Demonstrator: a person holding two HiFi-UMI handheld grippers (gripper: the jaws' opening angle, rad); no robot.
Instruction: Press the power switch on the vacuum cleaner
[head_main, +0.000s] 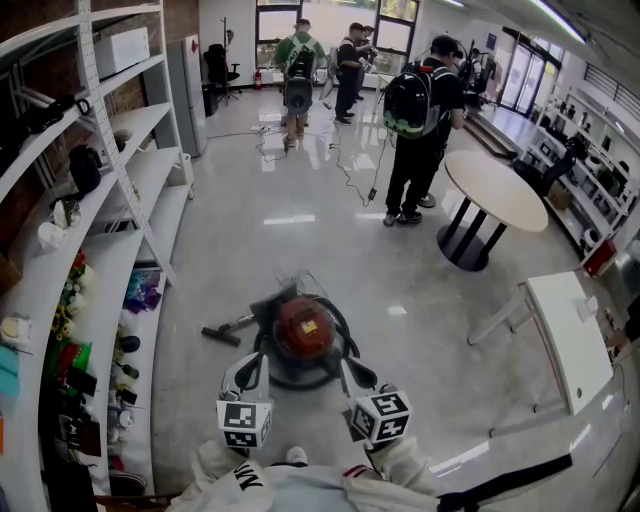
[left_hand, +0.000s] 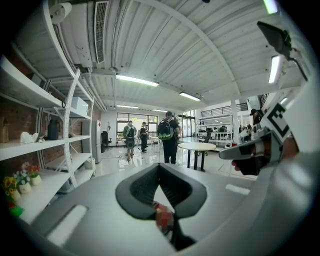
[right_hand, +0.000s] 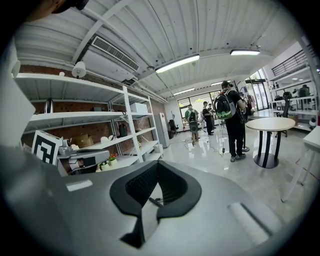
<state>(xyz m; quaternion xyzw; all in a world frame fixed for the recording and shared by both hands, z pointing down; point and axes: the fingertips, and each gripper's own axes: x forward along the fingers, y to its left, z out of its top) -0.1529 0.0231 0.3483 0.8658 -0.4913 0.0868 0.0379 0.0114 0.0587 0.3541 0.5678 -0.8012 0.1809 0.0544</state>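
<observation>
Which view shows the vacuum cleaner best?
Head view: the whole red vacuum cleaner sits on the floor with its hose. The left gripper view shows only a red sliver past its jaws; the right gripper view shows nothing recognisable of it.

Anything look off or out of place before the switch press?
Nothing spilled or broken. The vacuum cleaner sits upright on the floor, its nozzle lying loose beside it. A loose cable trails across the floor farther off, a possible trip hazard.
</observation>
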